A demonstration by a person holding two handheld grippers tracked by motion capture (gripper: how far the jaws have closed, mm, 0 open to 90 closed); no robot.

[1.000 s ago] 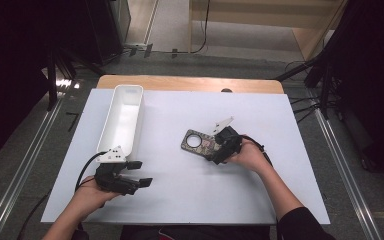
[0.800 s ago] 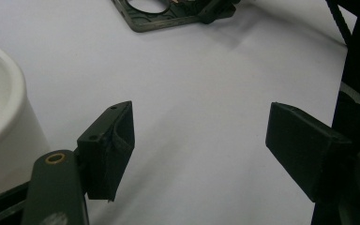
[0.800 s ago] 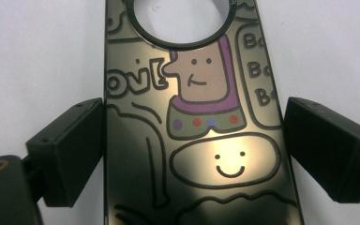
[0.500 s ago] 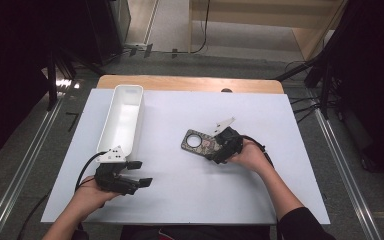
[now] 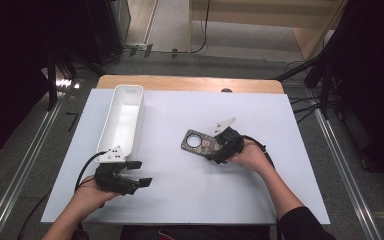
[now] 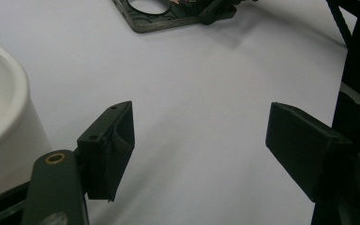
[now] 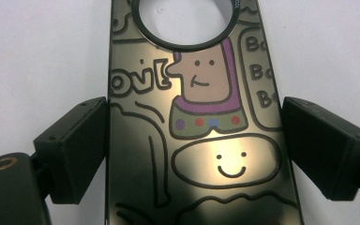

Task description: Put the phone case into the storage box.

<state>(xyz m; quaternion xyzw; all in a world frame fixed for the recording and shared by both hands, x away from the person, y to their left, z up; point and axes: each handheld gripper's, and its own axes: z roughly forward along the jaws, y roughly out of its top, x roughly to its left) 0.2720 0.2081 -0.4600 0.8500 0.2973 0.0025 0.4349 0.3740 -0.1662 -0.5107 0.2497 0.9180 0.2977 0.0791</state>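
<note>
High view shows the right tool (image 5: 219,145) at the near end of a door hanger (image 5: 200,142), a flat dark card with a round hole and cartoon drawings, which lies flat on the white bench (image 5: 190,200) a little right of centre. Right gripper view looks along that card (image 7: 201,140): the two black jaws stand one on each long edge of it, the left one touching or just beside the edge, the right one just beside; whether they press on it I cannot tell. Its printed face shows a cartoon figure and a smiling oval, with the ring of the hole at the far end.

The left tool (image 5: 137,175) rests near the front left of the bench, just beside the near end of a long white tray (image 5: 122,117). Left gripper view shows its jaws wide apart over bare bench, nothing between them, with the tray's rim (image 6: 9,93) at the left and the hanger (image 6: 168,18) well off ahead
</note>
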